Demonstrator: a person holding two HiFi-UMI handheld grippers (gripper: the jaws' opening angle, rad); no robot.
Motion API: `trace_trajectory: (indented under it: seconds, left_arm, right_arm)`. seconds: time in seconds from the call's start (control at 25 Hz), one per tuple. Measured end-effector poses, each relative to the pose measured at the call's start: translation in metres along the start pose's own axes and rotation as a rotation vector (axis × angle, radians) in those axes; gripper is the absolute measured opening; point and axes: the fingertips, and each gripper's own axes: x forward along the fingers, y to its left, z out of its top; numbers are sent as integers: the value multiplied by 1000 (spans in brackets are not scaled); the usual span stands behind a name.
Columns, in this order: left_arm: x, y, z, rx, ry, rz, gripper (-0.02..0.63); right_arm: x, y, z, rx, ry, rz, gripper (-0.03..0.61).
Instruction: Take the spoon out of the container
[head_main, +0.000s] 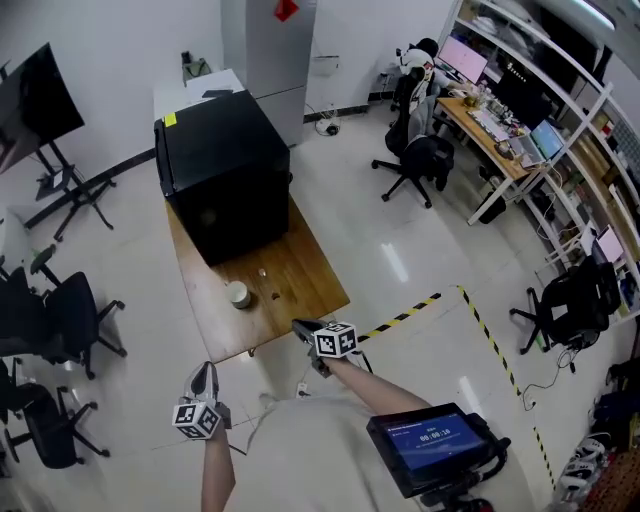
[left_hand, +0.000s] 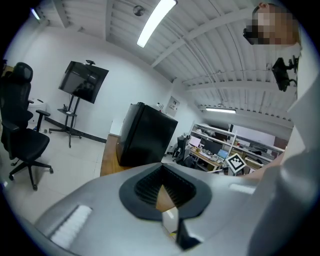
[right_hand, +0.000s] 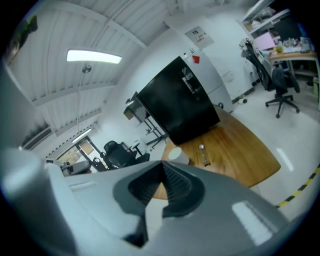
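Note:
A small white container (head_main: 238, 294) stands on the wooden table (head_main: 305, 255), in front of a big black box (head_main: 222, 170). The spoon (head_main: 270, 284) lies flat on the wood just right of it, outside the container. The right gripper view shows the same pair: container (right_hand: 178, 155) and spoon (right_hand: 204, 155) side by side. My right gripper (head_main: 300, 326) hovers off the table's near edge, shut and empty (right_hand: 162, 172). My left gripper (head_main: 203, 372) hangs lower left over the floor, its jaws (left_hand: 162, 175) shut with nothing between them.
Black office chairs (head_main: 60, 320) stand left of the table. A desk with monitors (head_main: 500, 130) and a chair (head_main: 415, 165) fill the right side. Yellow-black floor tape (head_main: 470, 310) runs past the table's near corner. A tablet (head_main: 435, 445) sits at my waist.

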Motion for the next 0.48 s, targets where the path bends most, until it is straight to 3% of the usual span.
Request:
trace_trajectory:
  seconds: [0.24,0.48]
  left_arm:
    - [22,-49,-19,23,12,51,-18]
    - [37,-135,-53,20,10,61,-18]
  right_arm:
    - [-62,-19,13,12,-35,79,-6]
    - [-161,-65,-1,31,-13,88,-5]
